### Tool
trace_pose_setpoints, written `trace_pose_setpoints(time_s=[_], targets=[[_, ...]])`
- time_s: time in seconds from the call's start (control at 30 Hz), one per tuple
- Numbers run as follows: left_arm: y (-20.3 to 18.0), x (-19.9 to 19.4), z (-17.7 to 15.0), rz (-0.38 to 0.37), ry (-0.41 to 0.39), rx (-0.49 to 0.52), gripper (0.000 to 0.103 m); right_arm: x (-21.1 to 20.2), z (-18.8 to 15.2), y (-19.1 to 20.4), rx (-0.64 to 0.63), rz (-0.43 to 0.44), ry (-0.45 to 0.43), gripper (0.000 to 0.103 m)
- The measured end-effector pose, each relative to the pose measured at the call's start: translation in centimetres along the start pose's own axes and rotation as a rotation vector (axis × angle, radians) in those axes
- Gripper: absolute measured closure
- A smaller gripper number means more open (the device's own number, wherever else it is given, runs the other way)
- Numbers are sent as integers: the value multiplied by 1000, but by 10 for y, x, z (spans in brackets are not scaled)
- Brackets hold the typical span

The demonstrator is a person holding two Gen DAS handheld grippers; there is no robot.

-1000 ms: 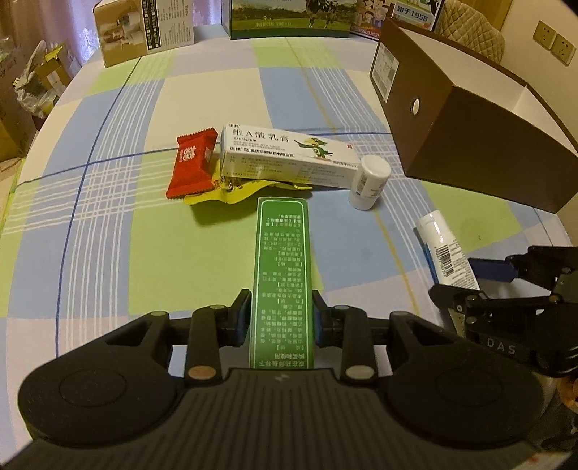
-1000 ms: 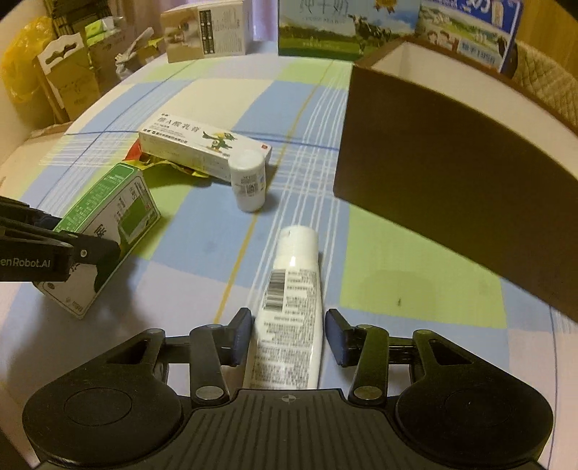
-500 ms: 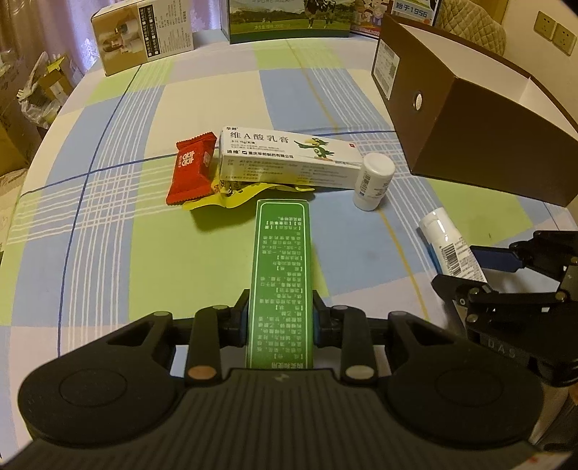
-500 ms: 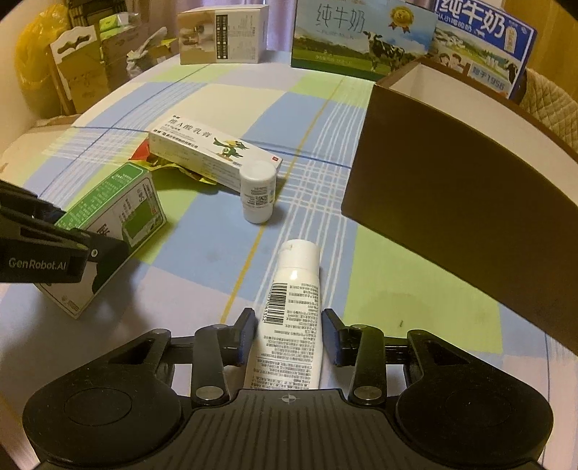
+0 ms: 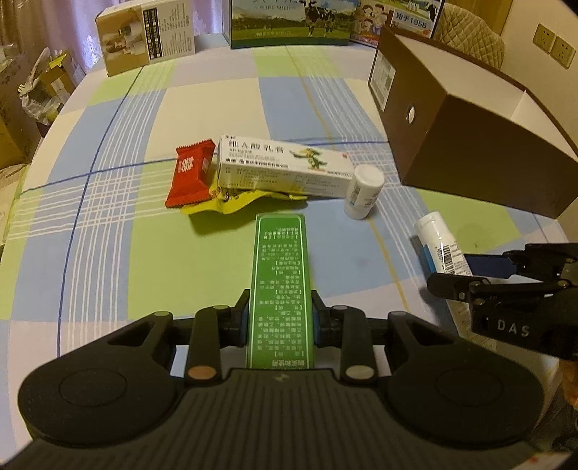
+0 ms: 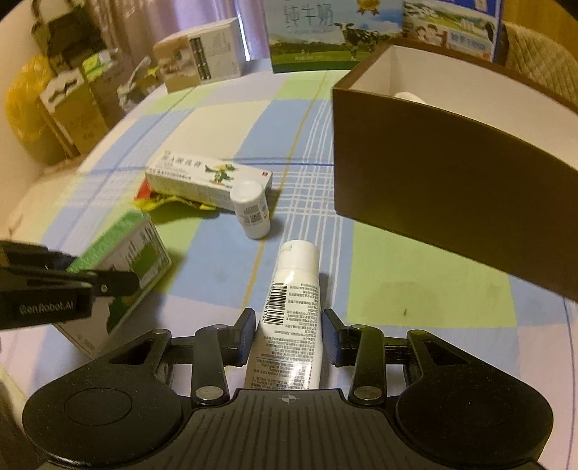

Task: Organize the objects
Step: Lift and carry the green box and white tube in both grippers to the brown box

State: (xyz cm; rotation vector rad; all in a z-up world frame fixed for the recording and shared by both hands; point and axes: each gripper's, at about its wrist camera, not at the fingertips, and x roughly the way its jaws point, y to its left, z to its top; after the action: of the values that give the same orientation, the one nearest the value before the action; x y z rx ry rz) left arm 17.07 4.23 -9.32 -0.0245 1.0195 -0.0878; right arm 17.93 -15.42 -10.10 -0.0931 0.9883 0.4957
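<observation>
My left gripper (image 5: 280,320) is shut on a long green box (image 5: 280,274), held low over the checked tablecloth; in the right wrist view the green box (image 6: 123,253) appears blurred at the left. My right gripper (image 6: 289,338) is shut on a white tube (image 6: 289,318) with a barcode, cap pointing away. The left wrist view shows that white tube (image 5: 439,246) at its right edge. Ahead lie a white ointment carton (image 5: 285,170), a small white bottle (image 5: 361,191), a red snack packet (image 5: 191,173) and a yellow wrapper (image 5: 231,202). An open brown box (image 6: 433,173) stands to the right.
Milk cartons (image 5: 289,21) and a tan box (image 5: 144,36) stand along the table's far edge. Something pale (image 6: 408,97) lies inside the brown box. Cardboard clutter (image 6: 72,105) sits beyond the round table's left edge. A quilted chair back (image 5: 469,32) is behind the brown box.
Both grippers have risen and tilted up slightly with their objects. The right gripper's fingers have drawn in against the tube, and the brown box's white inside has come into view.
</observation>
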Motion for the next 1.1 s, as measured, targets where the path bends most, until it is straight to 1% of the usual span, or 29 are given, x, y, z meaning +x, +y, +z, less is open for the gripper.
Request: trace_pose_setpoints(time_s=[0.23,0.4,0.47,0.53,0.67,0.83,0.97,1.1], targets=[[-5,-21,7,-30,-45,-41,77,-25,9,-17,103,82,-31,67],[-10,-28,9,-39,-52,-60,77,-39,16,-26,142,109,-59,67],[-12,-27,9,-28,-50,-55,77,-43,17,-28,155,105,-72,67],[-13,-19,7,-11,-26,-55,77,-44,17,-31,167,104,-76,67],[-17,-12,3,0,-10,-25,77,-47,16,-36,175,93,-75,67],[-17,-5,-1,4,24,-22,77,-49,14,-41,179,81,-75,67],[-18,-7,-1,10,17,-17,77,-50,15,-43,180,77,-78,67],[-19,-21,7,-1,-29,-26,77,-60,18,-47,189,83,-101,67]])
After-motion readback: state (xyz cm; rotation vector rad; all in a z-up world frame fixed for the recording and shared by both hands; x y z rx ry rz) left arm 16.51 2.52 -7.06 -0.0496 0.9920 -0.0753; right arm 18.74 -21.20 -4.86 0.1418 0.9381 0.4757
